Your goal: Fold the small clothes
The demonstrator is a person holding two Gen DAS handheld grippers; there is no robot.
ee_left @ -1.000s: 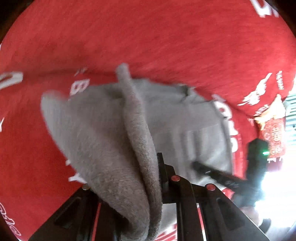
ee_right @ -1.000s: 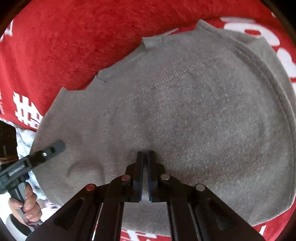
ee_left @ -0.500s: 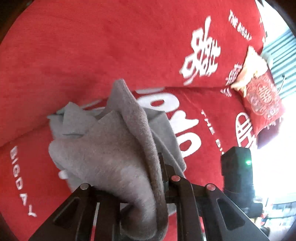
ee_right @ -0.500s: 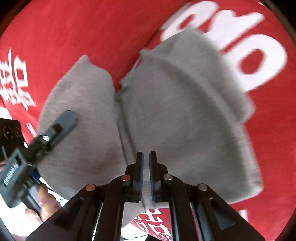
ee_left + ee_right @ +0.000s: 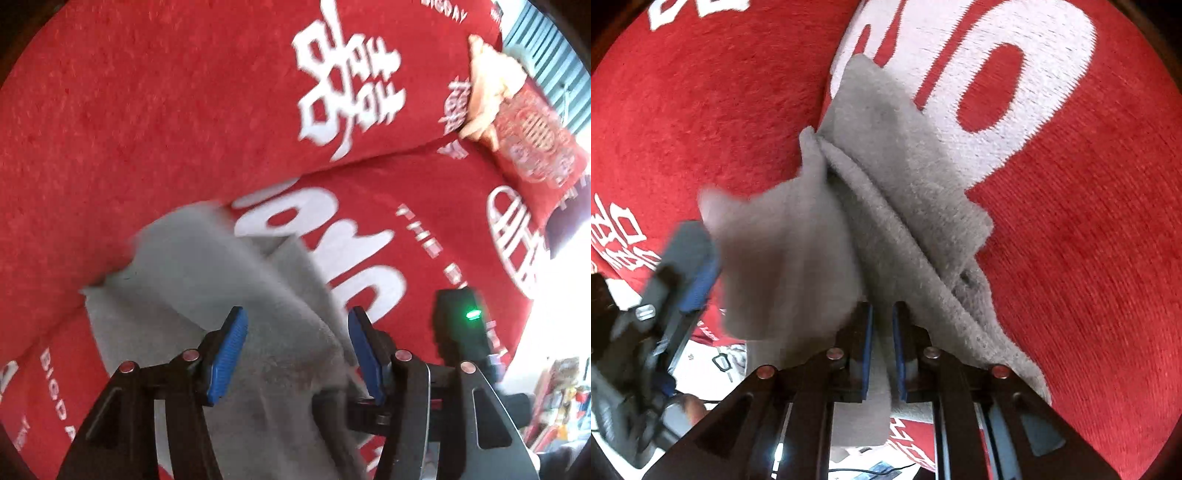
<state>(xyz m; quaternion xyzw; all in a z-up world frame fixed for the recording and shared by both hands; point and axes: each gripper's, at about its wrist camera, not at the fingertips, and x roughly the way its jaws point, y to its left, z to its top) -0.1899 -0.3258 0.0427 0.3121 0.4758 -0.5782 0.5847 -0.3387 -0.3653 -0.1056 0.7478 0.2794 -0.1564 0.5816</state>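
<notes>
A small grey knitted garment [image 5: 207, 280] lies bunched and folded on the red cover [image 5: 147, 110]. In the left wrist view my left gripper [image 5: 297, 350] hangs over it with jaws opening. Its blue pads [image 5: 229, 354] stand apart, and a ridge of the grey cloth runs between them, loose. In the right wrist view the garment [image 5: 897, 166] drapes from my right gripper [image 5: 881, 347]. Those narrow jaws are starting to open, but a strip of cloth still fills the gap. The left gripper [image 5: 683, 266] shows blurred beside the garment's left flap.
The red cover carries large white lettering [image 5: 997, 74]. A patterned red cushion [image 5: 535, 140] and a beige item [image 5: 487, 74] lie at the far right. The right gripper's body with a green light [image 5: 458, 325] is close on the right. Bright floor lies beyond the cover's edge.
The left jaws have sprung apart and let go of the grey fold they pinched. Both grippers carried the garment sideways, and it went from spread flat to folded and bunched.
</notes>
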